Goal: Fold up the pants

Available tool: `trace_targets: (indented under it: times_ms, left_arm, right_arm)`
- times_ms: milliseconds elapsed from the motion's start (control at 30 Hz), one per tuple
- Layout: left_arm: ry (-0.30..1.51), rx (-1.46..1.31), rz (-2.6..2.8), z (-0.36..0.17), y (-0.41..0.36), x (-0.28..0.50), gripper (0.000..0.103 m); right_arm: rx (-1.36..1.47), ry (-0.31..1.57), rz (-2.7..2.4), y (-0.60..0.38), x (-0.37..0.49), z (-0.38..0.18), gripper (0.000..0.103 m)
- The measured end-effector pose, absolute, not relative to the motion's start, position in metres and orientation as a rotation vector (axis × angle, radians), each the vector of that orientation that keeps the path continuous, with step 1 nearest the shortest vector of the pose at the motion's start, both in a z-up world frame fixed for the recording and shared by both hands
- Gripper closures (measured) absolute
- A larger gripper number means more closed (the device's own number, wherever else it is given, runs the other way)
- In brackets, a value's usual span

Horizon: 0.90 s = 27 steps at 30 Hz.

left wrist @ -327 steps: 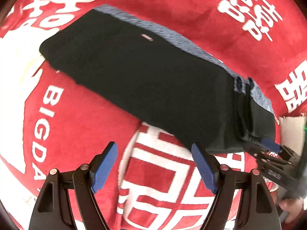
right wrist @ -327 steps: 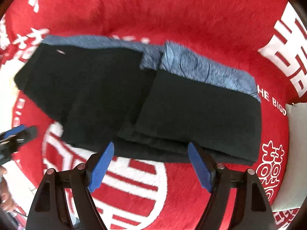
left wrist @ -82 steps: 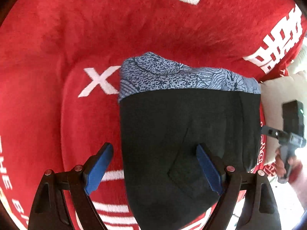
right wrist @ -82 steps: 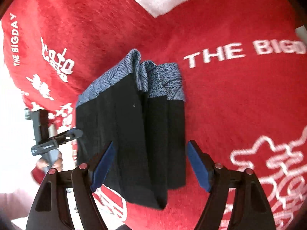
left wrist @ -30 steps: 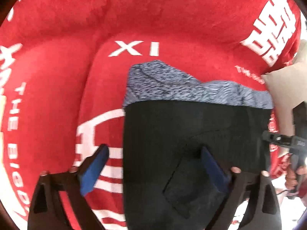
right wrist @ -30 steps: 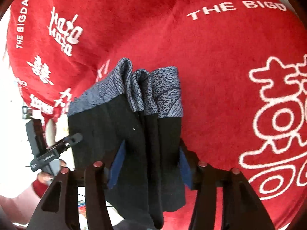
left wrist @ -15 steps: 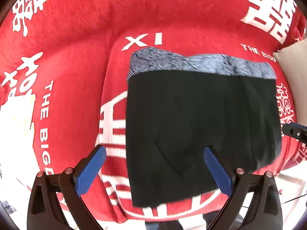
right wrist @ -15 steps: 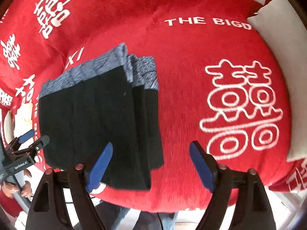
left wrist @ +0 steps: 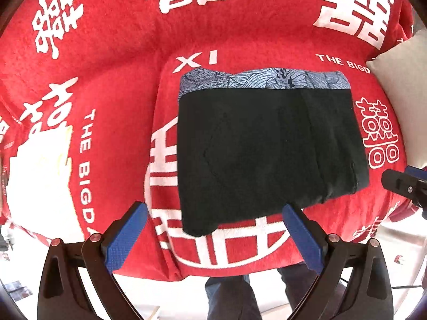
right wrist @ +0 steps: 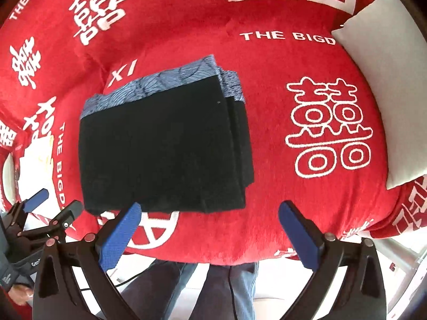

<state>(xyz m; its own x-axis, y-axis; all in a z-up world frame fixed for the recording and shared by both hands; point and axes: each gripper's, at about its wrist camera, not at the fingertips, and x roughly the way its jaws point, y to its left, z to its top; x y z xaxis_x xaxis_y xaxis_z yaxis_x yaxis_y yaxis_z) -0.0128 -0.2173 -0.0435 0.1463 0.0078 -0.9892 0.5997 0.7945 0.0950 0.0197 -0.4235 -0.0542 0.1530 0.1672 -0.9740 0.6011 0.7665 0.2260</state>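
Black pants (left wrist: 264,149), folded into a compact rectangle, are lying flat on the red blanket (left wrist: 114,61) that is covering the cushioned seat. Blue-grey patterned waistband (left wrist: 264,78) is showing along the far edge of the bundle; stacked layers are stepping out on its right side. White characters and lettering are running across the blanket all around it.

I am holding my left gripper (left wrist: 213,236) above the near edge of the pants, jaws spread wide, blue pads (left wrist: 125,237) gripping nothing. The near-left corner of the bundle is sitting between the pads in view, not touching them.

I am holding my right gripper (right wrist: 210,236) off to the right of the bundle, jaws also wide open and empty. Its left pad (right wrist: 120,236) is overlapping the near edge of the pants (right wrist: 162,146) in the picture; I cannot tell whether it is touching. My left gripper (right wrist: 50,205) is showing at the lower left of the right wrist view.

A pale cushion (right wrist: 384,80) is resting at the right end of the blanket (right wrist: 267,213). My jeans-clad legs (right wrist: 208,290) are standing below the seat's front edge.
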Motion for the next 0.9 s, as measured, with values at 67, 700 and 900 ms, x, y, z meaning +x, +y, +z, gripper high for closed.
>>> trace_targets:
  times_ms: [67,700,900]
  left_arm:
    - [1.365,0.562,-0.448,-0.038,-0.216,-0.015,0.002]
    - [1.41,0.57,-0.462,-0.018,-0.204,-0.037,0.002]
    - [1.416,0.561,-0.464,-0.015,-0.206,-0.034,0.002]
  right_arm:
    - [0.68,1.428,-0.346,-0.419,0.02,-0.05,0.0]
    - [0.613,1.45,-0.368,-0.393,0.014,-0.021,0.0]
    - [0.597,1.443,-0.372,-0.392,0.017,-0.015,0.0]
